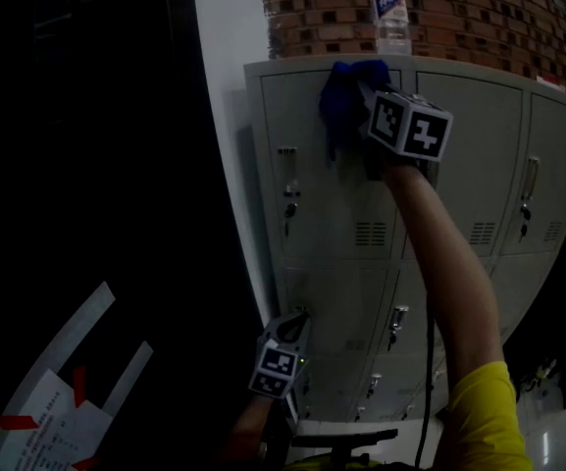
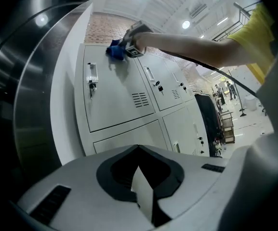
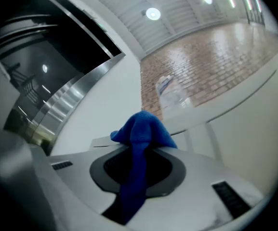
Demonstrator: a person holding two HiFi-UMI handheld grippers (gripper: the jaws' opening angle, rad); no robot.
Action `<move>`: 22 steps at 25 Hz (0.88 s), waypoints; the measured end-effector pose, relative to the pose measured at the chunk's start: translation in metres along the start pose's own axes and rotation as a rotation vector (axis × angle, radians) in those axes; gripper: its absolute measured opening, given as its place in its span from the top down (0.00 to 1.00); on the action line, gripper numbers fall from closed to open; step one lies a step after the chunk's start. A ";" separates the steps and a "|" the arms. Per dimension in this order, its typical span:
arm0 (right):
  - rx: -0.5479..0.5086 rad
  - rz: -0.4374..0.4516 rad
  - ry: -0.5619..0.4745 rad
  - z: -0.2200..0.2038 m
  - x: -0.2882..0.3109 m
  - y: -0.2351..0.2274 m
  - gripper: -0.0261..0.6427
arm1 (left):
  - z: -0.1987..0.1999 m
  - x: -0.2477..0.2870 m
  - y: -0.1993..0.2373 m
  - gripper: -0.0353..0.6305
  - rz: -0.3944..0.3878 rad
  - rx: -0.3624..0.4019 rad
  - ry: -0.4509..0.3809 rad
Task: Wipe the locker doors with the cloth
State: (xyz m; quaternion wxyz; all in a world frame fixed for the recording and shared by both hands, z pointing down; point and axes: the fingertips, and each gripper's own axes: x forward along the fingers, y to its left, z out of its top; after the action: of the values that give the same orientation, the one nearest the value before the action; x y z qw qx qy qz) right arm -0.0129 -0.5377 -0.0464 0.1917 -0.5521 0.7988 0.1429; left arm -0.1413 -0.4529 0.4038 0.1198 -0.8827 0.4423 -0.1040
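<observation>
Jaws of the right gripper [image 1: 369, 104] pinch the bunched blue cloth [image 1: 342, 91] at the top edge of the grey metal locker door [image 1: 327, 199]. It looks soft and light, best gripped mid-fold. Jaws of the left gripper [image 1: 296, 324] sit pressed together, empty.

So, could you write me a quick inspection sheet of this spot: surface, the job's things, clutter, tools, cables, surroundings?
Surface: grey locker doors, all closed.
Job's things: blue cloth pressed against the top of the upper-left door.
Clutter: plastic water bottle standing on the locker top; white papers with red marks at lower left.
Tools: right tool shut on the cloth; left tool shut, nothing in it, held low by the lower lockers.
Cables: dark cable hanging beside the right arm.
Surroundings: brick wall behind the lockers; white column to their left.
</observation>
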 end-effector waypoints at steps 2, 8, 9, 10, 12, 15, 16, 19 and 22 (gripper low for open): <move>-0.037 -0.084 -0.024 0.018 -0.024 -0.043 0.86 | -0.003 0.004 -0.005 0.94 -0.018 -0.008 0.000; 0.044 -0.066 -0.033 0.016 -0.034 -0.040 0.86 | 0.002 0.005 -0.015 0.94 -0.031 -0.014 -0.011; 0.079 0.013 -0.009 0.002 -0.028 -0.013 0.86 | 0.003 0.002 -0.015 0.94 -0.027 -0.012 -0.012; 0.097 0.096 0.025 -0.015 -0.020 0.018 0.86 | 0.004 0.000 -0.016 0.94 -0.023 -0.011 -0.011; 0.060 0.203 0.104 -0.059 -0.003 0.079 0.86 | 0.004 -0.006 -0.015 0.94 -0.014 -0.010 -0.007; 0.034 0.269 0.207 -0.118 0.027 0.138 0.86 | 0.001 -0.016 -0.016 0.94 0.001 -0.013 0.003; 0.038 0.281 0.224 -0.127 0.035 0.147 0.86 | 0.000 -0.019 -0.016 0.94 0.004 -0.014 0.006; 0.023 0.273 0.220 -0.136 0.044 0.146 0.86 | -0.005 -0.026 -0.018 0.94 0.011 -0.014 0.021; 0.038 0.254 0.181 -0.126 0.035 0.128 0.86 | -0.009 -0.025 -0.016 0.94 0.016 -0.015 0.027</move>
State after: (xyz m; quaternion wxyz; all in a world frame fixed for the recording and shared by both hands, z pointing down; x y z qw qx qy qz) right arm -0.1626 -0.5778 0.0513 0.1098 -0.4534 0.8788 0.1007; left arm -0.1469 -0.4245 0.4147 0.1080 -0.8785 0.4518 -0.1117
